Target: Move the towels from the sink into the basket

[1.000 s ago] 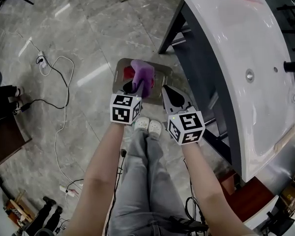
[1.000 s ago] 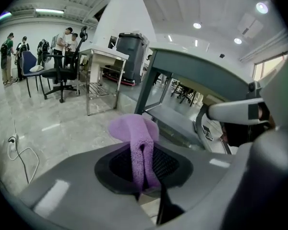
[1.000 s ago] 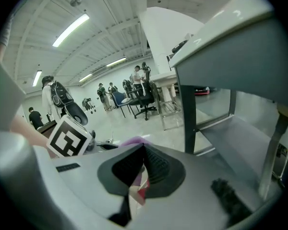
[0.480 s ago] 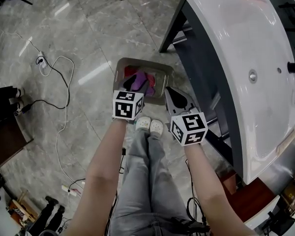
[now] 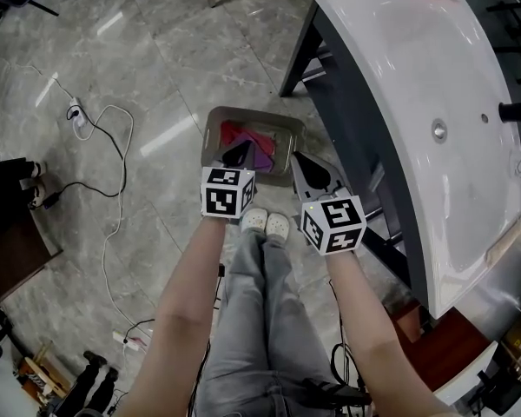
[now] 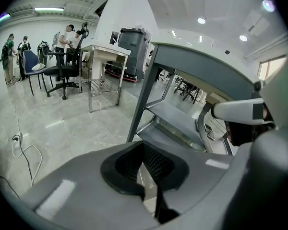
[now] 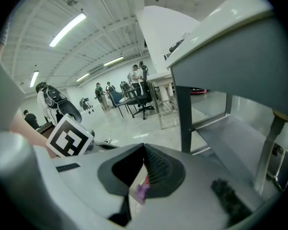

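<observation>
- Towels first: a red towel [image 5: 235, 133] and a purple towel [image 5: 264, 153] lie bunched together inside the basket [image 5: 282, 129], which stands on the floor just ahead of the person's feet.
- Sink [image 5: 399, 76] to the right shows a bare white basin around its drain, with no cloth in the part the head view covers. By that, the moving looks done or very nearly so. Whether a towel lies past the frame's edge, I cannot tell.
- Left gripper [image 5: 236, 154] hangs just over the basket's near rim. Its jaws have just been closing and now meet, with nothing between them.
- Right gripper [image 5: 306, 171] sits beside the basket's right corner, between basket and sink stand. Its jaws are together too and hold nothing; the sliver of purple in the slit below their tips is probably the towel in the basket beyond.
- Head view alone gives the layout: basket, sink top, both arms, and a cable [image 5: 113, 159] trailing over the floor.
- Gripper views alone confirm that the jaws are closed, and they look under the sink at its dark stand leg [image 6: 141, 92]. The right gripper view also catches the left gripper's marker cube [image 7: 69, 137], and both show people and office chairs far across the hall.
</observation>
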